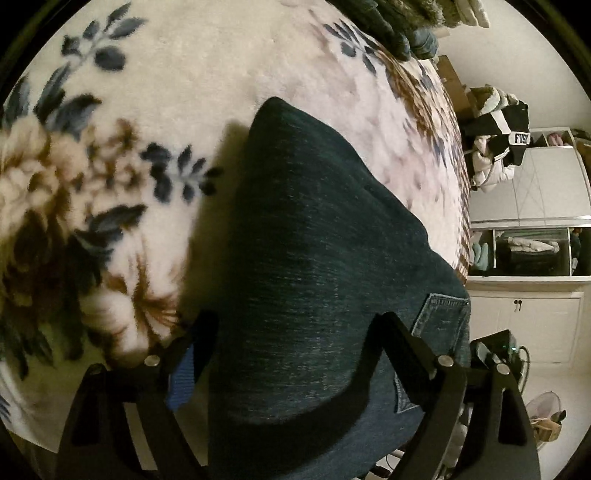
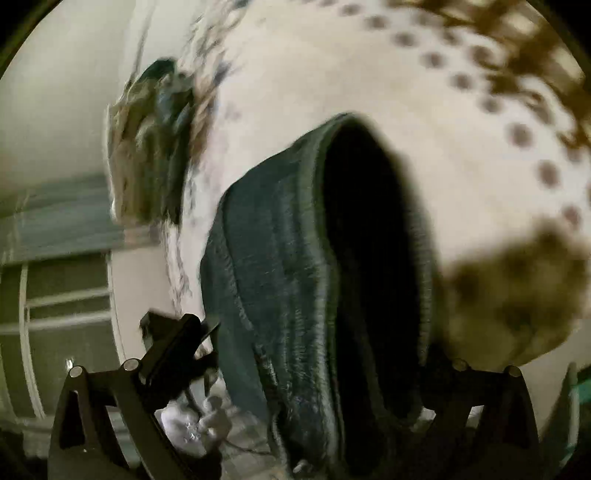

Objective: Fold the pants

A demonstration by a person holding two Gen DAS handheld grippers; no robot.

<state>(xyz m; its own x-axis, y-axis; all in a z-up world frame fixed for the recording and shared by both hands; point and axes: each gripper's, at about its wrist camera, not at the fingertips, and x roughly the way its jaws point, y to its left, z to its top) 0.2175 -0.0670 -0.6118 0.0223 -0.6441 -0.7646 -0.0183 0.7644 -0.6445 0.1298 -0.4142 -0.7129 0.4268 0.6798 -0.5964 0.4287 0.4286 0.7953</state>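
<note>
Dark blue denim pants [image 1: 314, 258] hang over a floral fleece blanket [image 1: 184, 92] on a bed. In the left wrist view my left gripper [image 1: 295, 354] has its black fingers on either side of a thick fold of the denim near a back pocket [image 1: 439, 317] and is shut on it. In the right wrist view, which is motion-blurred, my right gripper [image 2: 321, 354] is shut on the pants [image 2: 280, 258] near a hem opening [image 2: 369, 240], held above the blanket [image 2: 461, 129].
White cabinets [image 1: 524, 321] and hanging clothes [image 1: 495, 140] stand past the bed's right edge in the left wrist view. A pile of clothes [image 1: 399, 29] lies at the far end of the bed. White wardrobe doors [image 2: 66, 314] show left in the right wrist view.
</note>
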